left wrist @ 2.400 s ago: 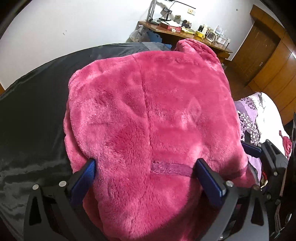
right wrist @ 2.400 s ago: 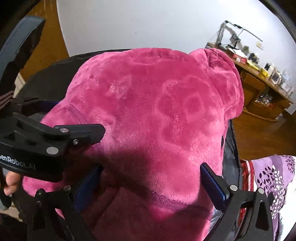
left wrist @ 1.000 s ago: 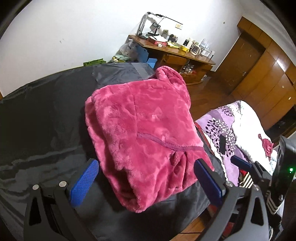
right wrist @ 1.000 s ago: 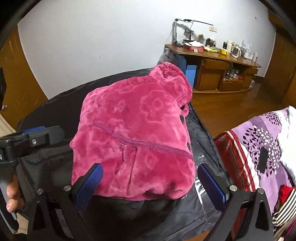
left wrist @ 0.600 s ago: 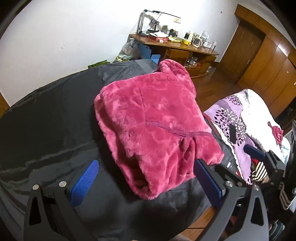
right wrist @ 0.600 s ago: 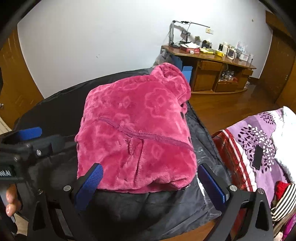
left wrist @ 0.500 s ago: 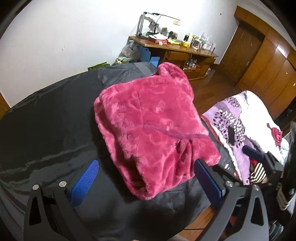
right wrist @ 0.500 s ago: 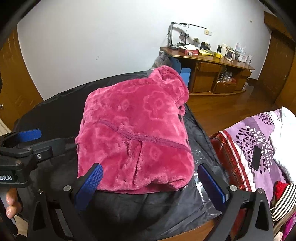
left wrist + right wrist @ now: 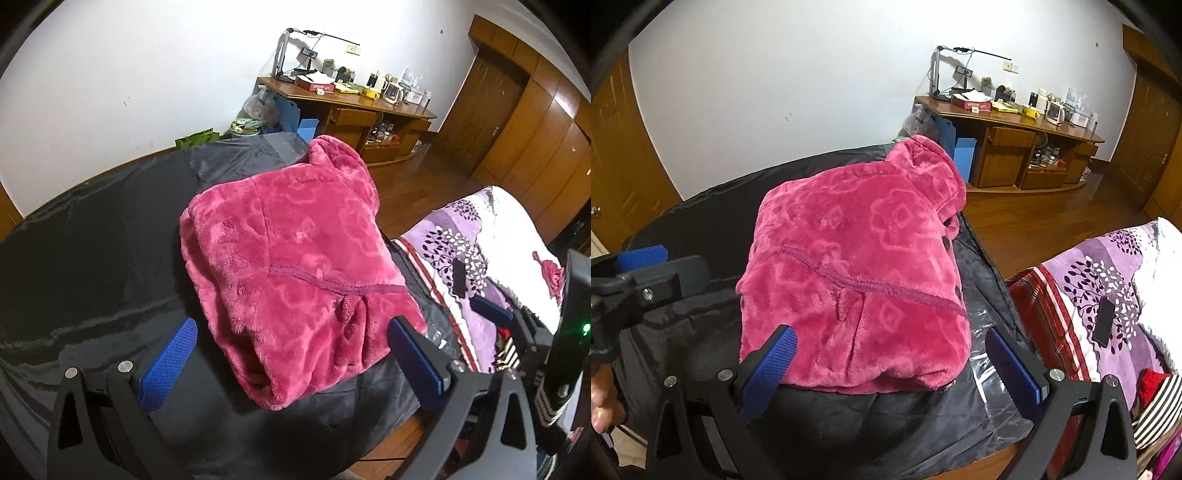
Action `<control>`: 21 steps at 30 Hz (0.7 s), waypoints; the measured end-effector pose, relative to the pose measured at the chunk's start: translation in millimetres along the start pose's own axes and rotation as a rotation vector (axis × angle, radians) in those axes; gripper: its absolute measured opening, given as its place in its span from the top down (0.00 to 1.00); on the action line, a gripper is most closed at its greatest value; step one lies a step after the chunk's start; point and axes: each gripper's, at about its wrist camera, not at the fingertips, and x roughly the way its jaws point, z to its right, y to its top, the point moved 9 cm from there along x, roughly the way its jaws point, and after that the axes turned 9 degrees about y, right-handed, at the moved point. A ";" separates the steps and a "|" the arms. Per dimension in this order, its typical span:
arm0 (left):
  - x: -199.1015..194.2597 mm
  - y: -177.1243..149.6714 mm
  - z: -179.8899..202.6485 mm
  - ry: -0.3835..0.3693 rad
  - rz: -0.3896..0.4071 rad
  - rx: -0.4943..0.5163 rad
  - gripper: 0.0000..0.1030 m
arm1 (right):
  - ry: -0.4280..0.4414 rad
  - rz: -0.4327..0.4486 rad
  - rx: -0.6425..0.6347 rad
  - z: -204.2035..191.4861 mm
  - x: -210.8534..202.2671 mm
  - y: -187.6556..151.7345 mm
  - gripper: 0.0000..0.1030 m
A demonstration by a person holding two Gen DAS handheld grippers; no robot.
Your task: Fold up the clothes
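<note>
A pink fleece garment (image 9: 295, 258) lies folded in a thick bundle on the black sheet (image 9: 92, 240), its hood pointing away from me. My left gripper (image 9: 291, 354) hovers open just short of the bundle's near edge, blue pads wide apart and empty. In the right wrist view the same garment (image 9: 857, 266) sits ahead of my right gripper (image 9: 890, 358), which is open and holds nothing. The left gripper's finger (image 9: 642, 258) shows at that view's left edge, with a person's hand (image 9: 602, 402) below it.
A purple flowered bedspread (image 9: 480, 240) with a dark phone (image 9: 460, 277) on it lies to the right. Striped clothes (image 9: 1156, 402) are heaped at the lower right. A wooden desk (image 9: 1008, 122) with clutter stands by the far wall. Wooden floor (image 9: 1034, 218) lies between.
Both grippers have let go of the pink garment and drawn back from it. The folded bundle now rests on the black sheet, farther from both cameras.
</note>
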 end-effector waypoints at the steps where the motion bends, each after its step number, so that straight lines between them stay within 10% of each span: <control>1: 1.0 1.1 1.2 0.009 0.002 0.003 0.00 | 0.000 0.001 0.000 1.5 0.5 1.0 0.00; 21: 28.4 16.5 22.7 0.067 -0.035 0.001 0.00 | 0.027 -0.020 -0.036 28.1 21.0 15.8 0.00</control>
